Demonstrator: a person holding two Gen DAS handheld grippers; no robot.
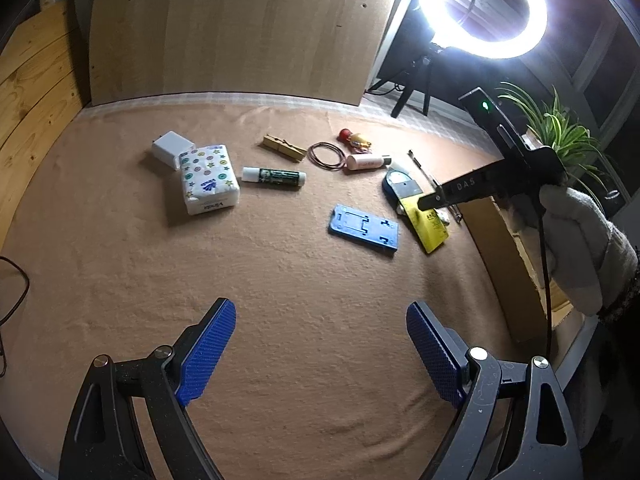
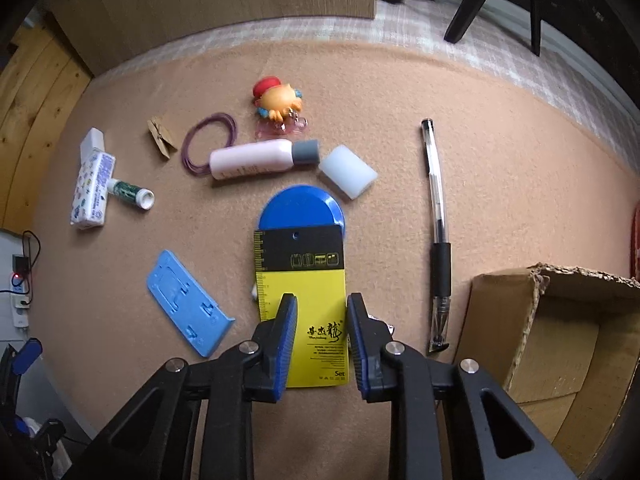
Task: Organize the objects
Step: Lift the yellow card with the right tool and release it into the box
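Note:
A yellow and black card pack [image 2: 308, 280] lies flat on the tan cloth, its top edge over a blue disc [image 2: 302, 210]. My right gripper [image 2: 320, 320] points down over the pack's lower half, jaws narrowly apart, pads not seen pressing it. In the left wrist view that gripper [image 1: 430, 201], held by a gloved hand [image 1: 576, 240], hovers at the same pack [image 1: 432, 232]. My left gripper [image 1: 320, 344] stands wide open over bare cloth with nothing between its fingers. A blue plastic holder [image 1: 364, 230] lies left of the pack.
A tissue pack [image 1: 208, 178], white block [image 1: 172, 148], green stick [image 1: 274, 176], clothespin [image 1: 284, 147], rubber band [image 1: 326, 155], pink bottle [image 2: 256, 159], toy figure [image 2: 278, 104], white eraser [image 2: 348, 172] and pen [image 2: 438, 232] lie around. An open cardboard box [image 2: 560, 340] stands at the right.

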